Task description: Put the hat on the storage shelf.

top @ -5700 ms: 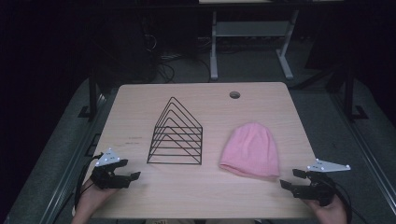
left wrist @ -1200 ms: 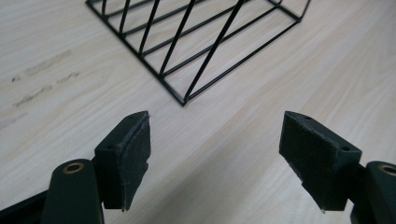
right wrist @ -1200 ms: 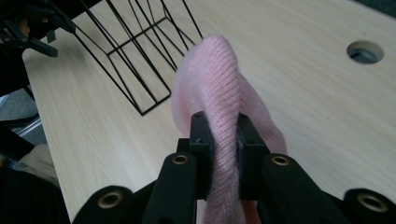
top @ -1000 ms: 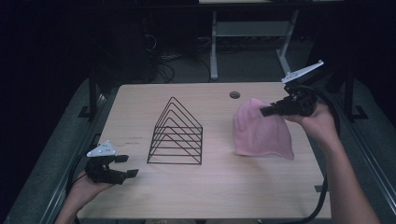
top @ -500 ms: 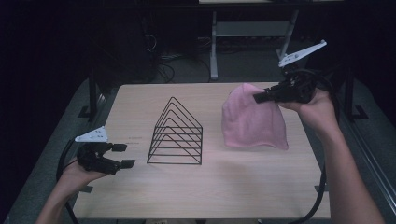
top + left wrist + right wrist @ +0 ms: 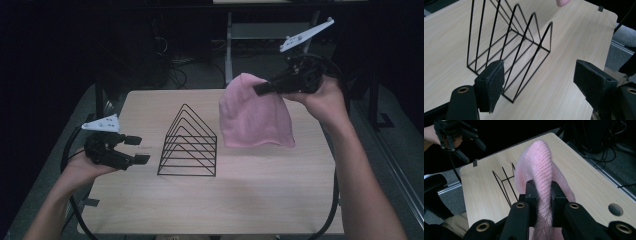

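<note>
Nothing to read here: no lettering, label, brand, number or sign on anything ahead of either set of jaws (bench (image 6: 280, 185) included).

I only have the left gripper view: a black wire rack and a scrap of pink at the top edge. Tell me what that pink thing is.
Observer: It is a pink knitted beanie hat, hanging in the air above the light wooden table.
Operator: Say what holds it up.
Observer: The right gripper; its fingers are clamped on a fold of the knit.
Operator: Give me the hat's position against the rack.
Observer: In the high view it hangs just to the right of the black wire triangular rack, apart from it.
Operator: Report my own gripper from outside.
Observer: The left gripper is open, left of the rack, not touching it.
</note>
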Action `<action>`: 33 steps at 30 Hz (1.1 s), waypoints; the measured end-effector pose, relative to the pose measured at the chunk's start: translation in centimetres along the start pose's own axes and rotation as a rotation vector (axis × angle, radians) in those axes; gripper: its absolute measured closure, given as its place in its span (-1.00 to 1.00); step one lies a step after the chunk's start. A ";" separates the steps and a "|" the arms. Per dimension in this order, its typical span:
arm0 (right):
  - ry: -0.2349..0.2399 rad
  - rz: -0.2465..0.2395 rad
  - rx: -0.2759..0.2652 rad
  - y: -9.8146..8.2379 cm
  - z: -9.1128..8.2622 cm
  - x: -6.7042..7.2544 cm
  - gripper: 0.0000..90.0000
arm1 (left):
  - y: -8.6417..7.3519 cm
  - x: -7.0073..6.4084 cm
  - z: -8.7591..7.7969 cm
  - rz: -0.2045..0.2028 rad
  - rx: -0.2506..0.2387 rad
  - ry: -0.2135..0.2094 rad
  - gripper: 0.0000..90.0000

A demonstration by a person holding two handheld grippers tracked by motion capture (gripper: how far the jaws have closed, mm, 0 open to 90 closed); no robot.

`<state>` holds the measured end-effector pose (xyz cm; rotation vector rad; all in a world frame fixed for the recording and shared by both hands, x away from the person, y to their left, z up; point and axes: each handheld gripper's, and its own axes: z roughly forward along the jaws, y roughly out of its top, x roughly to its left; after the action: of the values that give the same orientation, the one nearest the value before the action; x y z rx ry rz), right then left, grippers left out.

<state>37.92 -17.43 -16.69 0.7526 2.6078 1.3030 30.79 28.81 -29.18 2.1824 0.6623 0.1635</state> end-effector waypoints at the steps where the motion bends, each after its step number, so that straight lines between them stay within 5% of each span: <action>1: -0.001 -0.013 -0.001 0.4 0.0 0.2 0.78 | 0.4 0.0 0.1 0.009 0.006 -0.002 -0.44; 9: 0.009 -0.052 -0.007 3.3 0.3 1.5 0.78 | 2.4 -0.4 0.8 0.037 0.024 -0.027 -0.44; 21: 0.049 -0.091 -0.031 6.4 2.1 2.8 0.78 | 3.8 0.6 1.0 0.001 -0.020 -0.059 -0.45; 33: 0.086 -0.137 -0.033 9.3 4.0 4.4 0.78 | 4.9 1.0 1.8 0.003 -0.011 -0.080 -0.44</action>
<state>38.92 -7.76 -11.53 0.5133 2.6433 1.3637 34.24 25.55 -26.74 2.1675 0.6120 0.0811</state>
